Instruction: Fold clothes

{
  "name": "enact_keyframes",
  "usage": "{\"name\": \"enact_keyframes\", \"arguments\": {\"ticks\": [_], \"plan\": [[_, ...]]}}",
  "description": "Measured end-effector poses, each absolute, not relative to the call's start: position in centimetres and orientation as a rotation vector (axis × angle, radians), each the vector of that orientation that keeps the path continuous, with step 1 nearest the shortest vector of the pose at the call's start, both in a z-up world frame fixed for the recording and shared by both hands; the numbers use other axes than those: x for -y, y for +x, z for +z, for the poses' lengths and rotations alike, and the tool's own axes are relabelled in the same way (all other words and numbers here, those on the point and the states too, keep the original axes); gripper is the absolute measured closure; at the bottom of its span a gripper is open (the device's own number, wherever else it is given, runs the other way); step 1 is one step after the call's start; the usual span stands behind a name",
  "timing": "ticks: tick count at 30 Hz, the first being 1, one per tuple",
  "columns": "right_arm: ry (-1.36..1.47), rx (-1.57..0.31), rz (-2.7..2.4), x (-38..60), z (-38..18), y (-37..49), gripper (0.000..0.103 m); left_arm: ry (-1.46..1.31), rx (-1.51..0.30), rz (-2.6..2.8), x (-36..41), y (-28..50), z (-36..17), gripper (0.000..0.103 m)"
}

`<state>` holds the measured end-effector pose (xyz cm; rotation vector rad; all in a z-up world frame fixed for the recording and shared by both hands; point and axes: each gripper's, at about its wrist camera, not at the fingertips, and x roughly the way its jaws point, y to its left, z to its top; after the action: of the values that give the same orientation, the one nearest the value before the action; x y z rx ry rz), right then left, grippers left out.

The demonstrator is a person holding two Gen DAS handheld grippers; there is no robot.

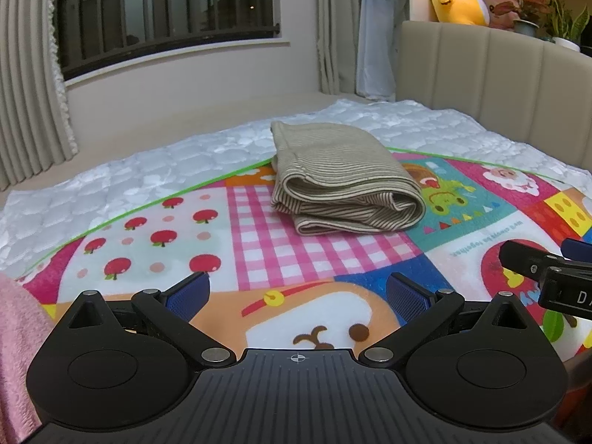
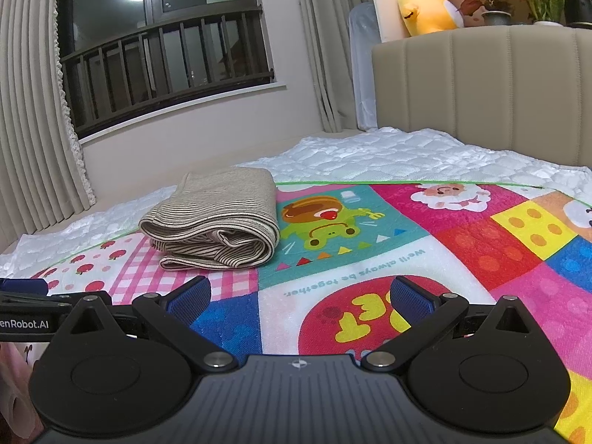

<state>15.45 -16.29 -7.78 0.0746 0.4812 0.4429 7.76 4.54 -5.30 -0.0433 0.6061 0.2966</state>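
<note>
On the bed, striped garment [image 1: 342,177] lying folded into a compact, several-layered bundle, straddling the green far border of the patterned play mat [image 1: 296,259], partly on the white quilted mattress cover [image 1: 148,162]. Folding judged complete or nearly so for this item: layers stacked, rounded fold edge at near right, no loose sleeves visible. Remaining work, if any: final squaring or removal to a pile. Pink cloth [image 1: 18,351] visible at lower-left frame edge of left view; possibly next item, cannot confirm. Long axis of bundle running near-to-far, angled slightly leftward away from both cameras; layered open end facing the grippers. Left gripper [image 1: 298,296]: jaws spread wide, holding nothing, well short of the garment. Right gripper [image 2: 299,298]: jaws likewise spread wide, empty, garment ahead and to its left.
</note>
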Motion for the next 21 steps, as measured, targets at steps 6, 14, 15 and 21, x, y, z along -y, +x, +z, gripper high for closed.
{"name": "enact_keyframes", "arguments": {"ticks": [6, 14, 15, 21], "plan": [[0.076, -0.482, 0.443, 16.33, -7.80, 15.49, 0.000, -0.045, -0.611, 0.296, -4.65, 7.88, -5.32, 0.000], [0.080, -0.483, 0.441, 16.33, -7.82, 15.47, 0.000, -0.046, -0.610, 0.298, -4.64, 7.82, -5.31, 0.000], [0.080, -0.483, 0.442, 16.33, -7.83, 15.47, 0.000, -0.045, -0.610, 0.298, -4.65, 7.83, -5.31, 0.000], [0.082, -0.484, 0.443, 16.36, -7.84, 15.52, 0.000, -0.045, -0.612, 0.296, -4.69, 7.89, -5.33, 0.000]]}}
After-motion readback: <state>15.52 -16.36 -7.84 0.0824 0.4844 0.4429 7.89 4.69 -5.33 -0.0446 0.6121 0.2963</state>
